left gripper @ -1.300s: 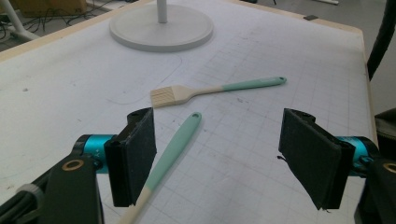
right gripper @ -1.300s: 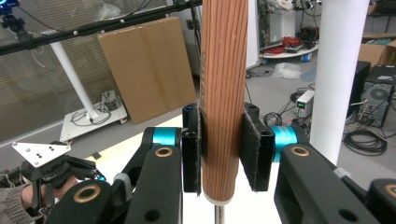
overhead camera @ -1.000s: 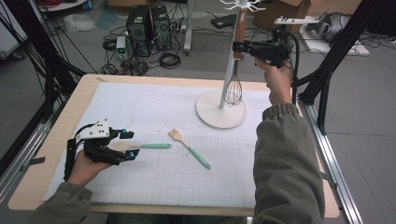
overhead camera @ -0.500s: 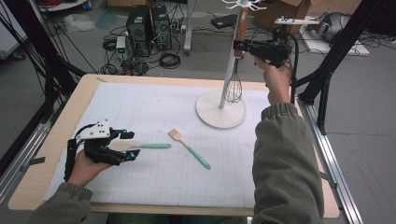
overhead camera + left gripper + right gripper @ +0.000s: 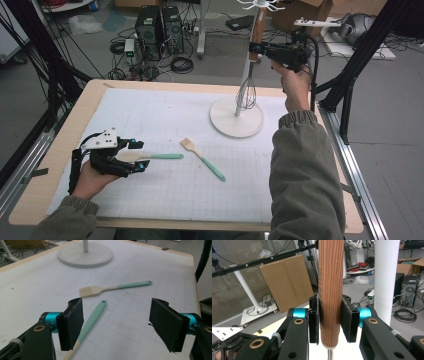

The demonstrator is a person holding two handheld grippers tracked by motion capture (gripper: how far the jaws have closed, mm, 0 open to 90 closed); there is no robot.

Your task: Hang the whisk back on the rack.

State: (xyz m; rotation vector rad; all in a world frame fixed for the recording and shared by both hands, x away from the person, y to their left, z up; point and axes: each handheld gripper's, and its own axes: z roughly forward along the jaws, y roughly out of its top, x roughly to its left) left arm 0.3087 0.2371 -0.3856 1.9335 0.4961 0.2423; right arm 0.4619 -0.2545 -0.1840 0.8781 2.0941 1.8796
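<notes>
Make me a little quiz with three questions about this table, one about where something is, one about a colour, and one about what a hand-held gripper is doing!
1. Where does the pastry brush lie?
A. on the white mat
B. on the round stand base
C. on the floor

2. What colour is the handle end of the spatula?
A. red
B. mint green
C. black

3. What is the right hand-held gripper doing?
A. standing open over the mat
B. clamping the wooden whisk handle
C. holding the brush

Answers:
1. A, since the high view shows the brush flat on the mat, apart from the stand base.
2. B, since the left gripper view shows a mint handle with a pale wooden lower part.
3. B, since in the right gripper view both pads press on the whisk handle.
</notes>
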